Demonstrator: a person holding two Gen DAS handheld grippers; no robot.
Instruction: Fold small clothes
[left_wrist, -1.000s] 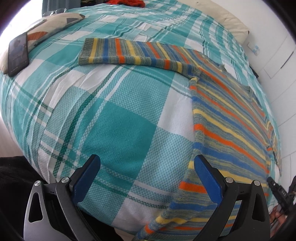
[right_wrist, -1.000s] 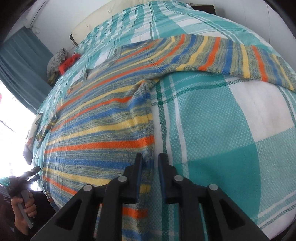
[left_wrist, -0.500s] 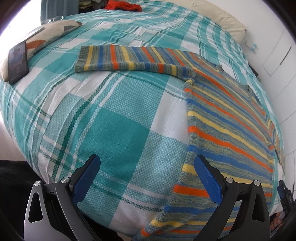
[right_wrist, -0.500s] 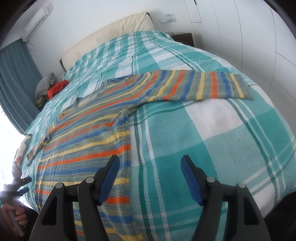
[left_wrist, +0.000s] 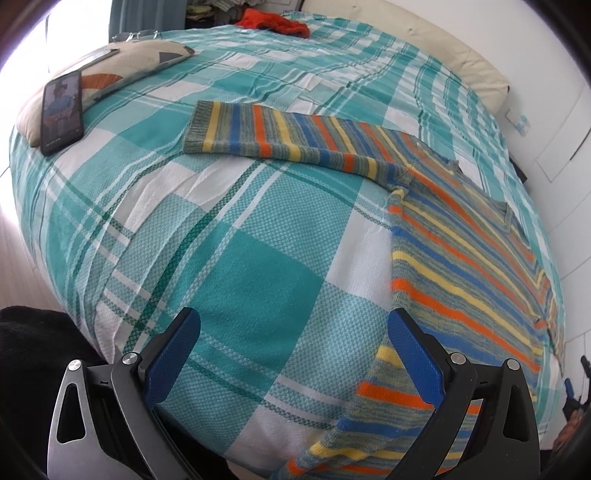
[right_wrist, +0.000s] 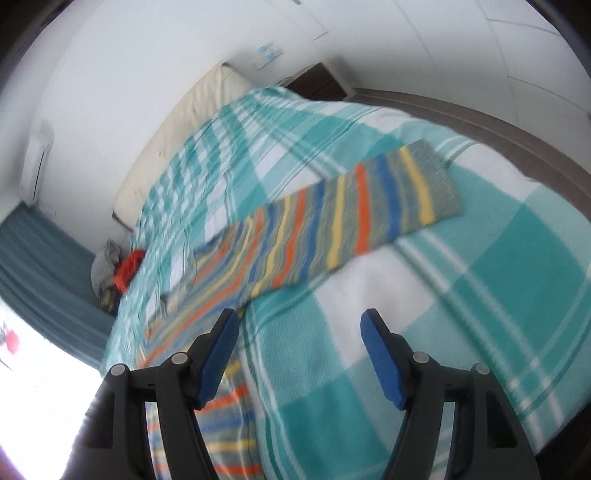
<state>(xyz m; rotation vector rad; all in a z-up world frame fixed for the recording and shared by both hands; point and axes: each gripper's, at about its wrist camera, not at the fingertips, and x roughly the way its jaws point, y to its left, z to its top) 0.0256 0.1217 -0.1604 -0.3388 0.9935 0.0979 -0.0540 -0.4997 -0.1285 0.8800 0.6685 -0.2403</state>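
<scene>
The bedspread (left_wrist: 236, 258) was checked in teal, pale aqua and white, crossed by thin dark-green lines. The sweater (left_wrist: 461, 251) carried stripes of orange, yellow and blue on a mottled grey-green ground — its sleeve cuff plain grey-green. Both grippers had black frames with blue pads (left_wrist: 173, 354). The phone (left_wrist: 61, 110) was black, its screen lit. The cushion (left_wrist: 122, 62) under it was beige with grey and orange shapes. The headboard (right_wrist: 177, 129) was cream, the curtain (right_wrist: 44, 266) dull teal — a red garment (left_wrist: 273, 22) lay beyond.
</scene>
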